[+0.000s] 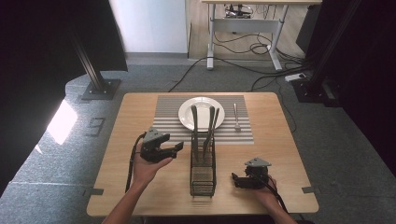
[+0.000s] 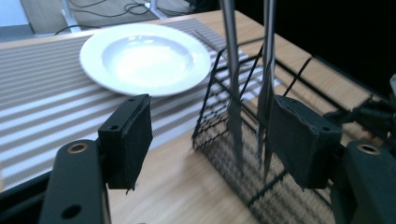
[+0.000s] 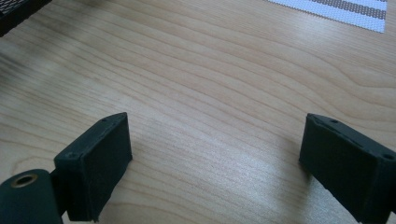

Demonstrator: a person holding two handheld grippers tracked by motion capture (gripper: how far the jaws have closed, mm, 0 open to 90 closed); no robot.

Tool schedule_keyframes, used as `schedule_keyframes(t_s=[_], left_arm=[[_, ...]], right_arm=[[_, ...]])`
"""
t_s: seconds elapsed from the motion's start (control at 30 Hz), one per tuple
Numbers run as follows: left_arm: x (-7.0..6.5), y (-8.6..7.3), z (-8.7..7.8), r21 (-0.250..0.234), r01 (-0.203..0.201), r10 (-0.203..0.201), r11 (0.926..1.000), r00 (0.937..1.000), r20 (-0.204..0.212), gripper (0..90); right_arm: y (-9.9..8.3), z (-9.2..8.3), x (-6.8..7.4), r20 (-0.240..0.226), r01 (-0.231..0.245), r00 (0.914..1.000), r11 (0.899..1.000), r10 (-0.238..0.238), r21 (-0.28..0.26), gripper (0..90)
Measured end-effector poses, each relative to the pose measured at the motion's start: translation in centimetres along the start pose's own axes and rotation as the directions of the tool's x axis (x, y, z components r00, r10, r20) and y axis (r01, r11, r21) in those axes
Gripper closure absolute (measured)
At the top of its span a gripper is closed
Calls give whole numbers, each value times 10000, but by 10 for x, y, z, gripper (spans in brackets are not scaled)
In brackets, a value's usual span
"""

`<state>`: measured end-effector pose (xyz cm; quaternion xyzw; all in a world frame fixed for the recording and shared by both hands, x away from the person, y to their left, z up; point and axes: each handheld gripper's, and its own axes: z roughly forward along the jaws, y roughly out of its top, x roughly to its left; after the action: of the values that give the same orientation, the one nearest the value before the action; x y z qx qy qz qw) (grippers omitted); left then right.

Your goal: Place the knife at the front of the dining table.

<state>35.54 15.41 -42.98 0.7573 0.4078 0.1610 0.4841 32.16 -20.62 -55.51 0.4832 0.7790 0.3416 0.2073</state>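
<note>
A taped "9" on the floor (image 1: 96, 126)

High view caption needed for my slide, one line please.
Two hand-held claws, left and right, flank a wire cutlery rack below a white plate and fork.

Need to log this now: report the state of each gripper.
Left gripper: open, holding nothing, beside the wire rack.
Right gripper: open, holding nothing, over the bare table.
</note>
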Motion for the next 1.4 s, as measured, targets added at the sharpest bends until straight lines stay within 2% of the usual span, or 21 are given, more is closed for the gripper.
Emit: schedule_keyframes(t_s=[0.13, 0.33, 0.4, 0.43, 0.5, 0.6, 0.73, 0.83, 0.87, 0.9, 0.97, 1.03, 1.17, 1.27, 1.4], left_arm=[[-1, 10, 13, -130, 220, -217, 9997, 9995, 209, 348], [-4, 20, 32, -79, 224, -221, 9997, 9993, 302, 407], [-5, 23, 38, -47, 207, -205, 9998, 9991, 376, 424], [-5, 26, 43, -56, 333, -329, 9994, 9976, 613, 431], [-7, 28, 49, -35, 263, -261, 9996, 9979, 592, 447], [-9, 30, 53, 49, 62, -64, 10000, 9988, 481, 451], [-11, 34, 60, 0, -16, 16, 10000, 9989, 473, 484], [-11, 36, 65, 26, -104, 103, 9999, 9989, 466, 539], [-11, 37, 67, 13, -115, 114, 9999, 9988, 479, 586], [-10, 37, 68, 3, -42, 42, 10000, 9985, 547, 586], [-9, 38, 71, -32, 84, -82, 10000, 9974, 711, 660], [-8, 38, 73, 4, 156, -155, 9999, 9967, 797, 692], [-4, 38, 75, -62, 108, -102, 9999, 9952, 972, 773], [1, 38, 76, -57, 480, -467, 9988, 9888, 1420, 799], [2, 38, 77, -105, 498, -475, 9987, 9862, 1585, 810]], right_arm=[[0, 0, 0, 34, -18, 10000, 10000, 18, 26, 79], [1, 1, 0, 22, 16, 10000, 10000, -16, 30, 74], [1, 1, -1, 15, 26, 10000, 10000, -26, 43, 74], [1, 1, -1, 16, 26, 10000, 10000, -26, 44, 74], [1, 1, -1, 15, 40, 10000, 10000, -40, 37, 74], [1, 1, -1, 16, 37, 10000, 10000, -37, 39, 74], [0, 1, -1, 26, 33, 10000, 10000, -33, 26, 74], [0, 1, 0, 26, 32, 10000, 10000, -32, 27, 74], [0, 1, 0, 26, 33, 10000, 10000, -33, 26, 74], [0, 1, 0, 26, 33, 10000, 10000, -33, 26, 74], [0, 1, 0, 24, 33, 10000, 10000, -33, 26, 75], [0, 1, 0, 20, 34, 10000, 10000, -34, 23, 75], [0, 1, 0, -3, 54, 10000, 10000, -54, 23, 76], [0, 1, 0, -9, 66, 10000, 10000, -66, 24, 77], [1, 1, 0, -21, 73, 10000, 10000, -73, 21, 78]])
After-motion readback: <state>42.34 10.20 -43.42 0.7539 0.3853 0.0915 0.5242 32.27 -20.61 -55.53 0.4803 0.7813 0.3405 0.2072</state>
